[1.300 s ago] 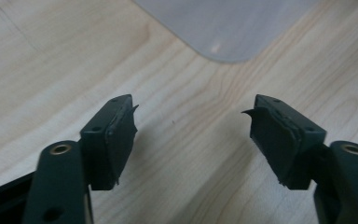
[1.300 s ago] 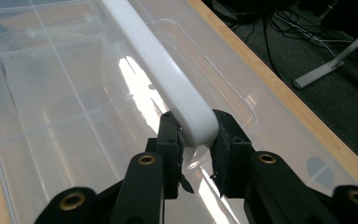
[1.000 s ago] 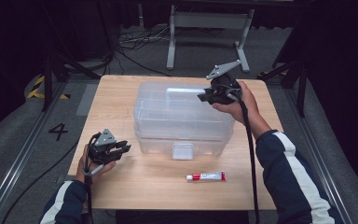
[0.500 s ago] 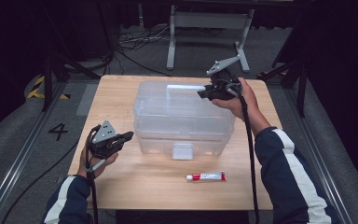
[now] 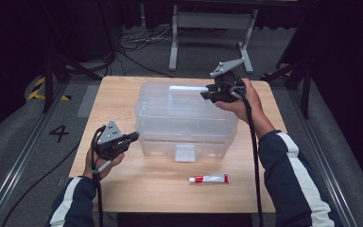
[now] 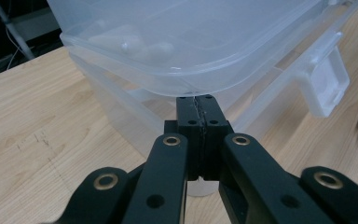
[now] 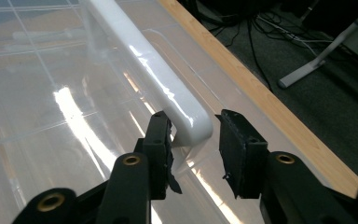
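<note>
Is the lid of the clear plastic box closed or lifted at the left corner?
Lifted. In the left gripper view the lid overhangs the box with a gap at that corner.

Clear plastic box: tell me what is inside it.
Through the clear plastic box, only pale, blurred shapes show under the lid in the left gripper view. Glare and frosted walls hide what they are.

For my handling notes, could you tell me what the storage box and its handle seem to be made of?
Storage box: apparently clear, glossy plastic; the table's wood shows through its walls. Handle: seemingly opaque white plastic, smooth, with bright glare along it.
</note>
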The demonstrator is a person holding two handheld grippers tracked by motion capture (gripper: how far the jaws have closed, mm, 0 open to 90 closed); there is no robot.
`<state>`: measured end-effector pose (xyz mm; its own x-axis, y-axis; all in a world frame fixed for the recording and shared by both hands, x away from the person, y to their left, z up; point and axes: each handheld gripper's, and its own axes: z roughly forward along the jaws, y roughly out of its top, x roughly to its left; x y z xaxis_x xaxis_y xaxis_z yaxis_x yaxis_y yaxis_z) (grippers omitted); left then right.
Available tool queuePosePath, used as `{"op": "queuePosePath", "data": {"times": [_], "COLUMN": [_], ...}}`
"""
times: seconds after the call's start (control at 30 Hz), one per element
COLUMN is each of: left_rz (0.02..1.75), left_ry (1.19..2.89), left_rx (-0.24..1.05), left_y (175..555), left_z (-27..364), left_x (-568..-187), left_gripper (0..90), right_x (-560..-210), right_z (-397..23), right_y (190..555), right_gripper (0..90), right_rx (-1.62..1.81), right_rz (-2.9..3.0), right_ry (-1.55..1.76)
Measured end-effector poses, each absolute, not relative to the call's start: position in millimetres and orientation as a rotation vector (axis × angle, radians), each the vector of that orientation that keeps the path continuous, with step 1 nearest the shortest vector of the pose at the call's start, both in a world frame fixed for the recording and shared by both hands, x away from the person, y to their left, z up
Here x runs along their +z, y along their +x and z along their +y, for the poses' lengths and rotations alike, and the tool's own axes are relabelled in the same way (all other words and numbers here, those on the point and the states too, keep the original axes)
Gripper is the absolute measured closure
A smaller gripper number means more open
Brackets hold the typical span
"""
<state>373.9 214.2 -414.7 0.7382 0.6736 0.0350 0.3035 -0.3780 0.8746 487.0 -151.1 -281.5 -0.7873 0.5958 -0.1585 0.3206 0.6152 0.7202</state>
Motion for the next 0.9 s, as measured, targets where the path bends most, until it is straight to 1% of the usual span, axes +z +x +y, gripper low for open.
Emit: {"op": "queuePosePath", "data": {"times": [0.1,0.2,0.3,0.33,0.43,0.53,0.57,0.7,0.9], "left_rz": [0.741,0.738,0.737,0.737,0.737,0.736,0.736,0.727,0.720], "left_ry": [1.981,1.991,1.994,1.994,1.992,1.987,1.987,1.984,1.977], "left_rx": [0.489,0.491,0.495,0.495,0.494,0.489,0.489,0.489,0.489], "left_y": [373.8,373.9,373.8,373.8,374.0,374.5,374.5,375.7,376.9], "left_z": [213.9,213.7,213.5,213.5,213.6,213.4,213.4,212.6,211.2], "left_x": [-414.5,-414.3,-414.1,-414.1,-413.7,-412.5,-412.5,-410.3,-406.2], "left_gripper": [90.0,90.0,90.0,90.0,90.0,90.0,90.0,90.0,90.0], "right_x": [-280.3,-277.8,-277.4,-277.4,-280.2,-283.4,-283.4,-293.9,-321.1], "right_z": [-159.7,-173.6,-194.8,-194.8,-223.5,-243.8,-243.8,-266.4,-286.0], "right_y": [480.2,470.7,462.6,462.6,451.7,442.4,442.4,432.3,425.8], "right_gripper": [61.9,64.8,64.8,64.8,63.8,62.3,62.3,60.6,58.9], "right_rx": [1.000,1.027,1.049,1.049,1.066,1.087,1.087,1.103,1.152], "right_rz": [2.418,2.348,2.306,2.306,2.255,2.226,2.226,2.196,2.147], "right_ry": [0.722,0.707,0.724,0.724,0.747,0.753,0.753,0.762,0.768]}}
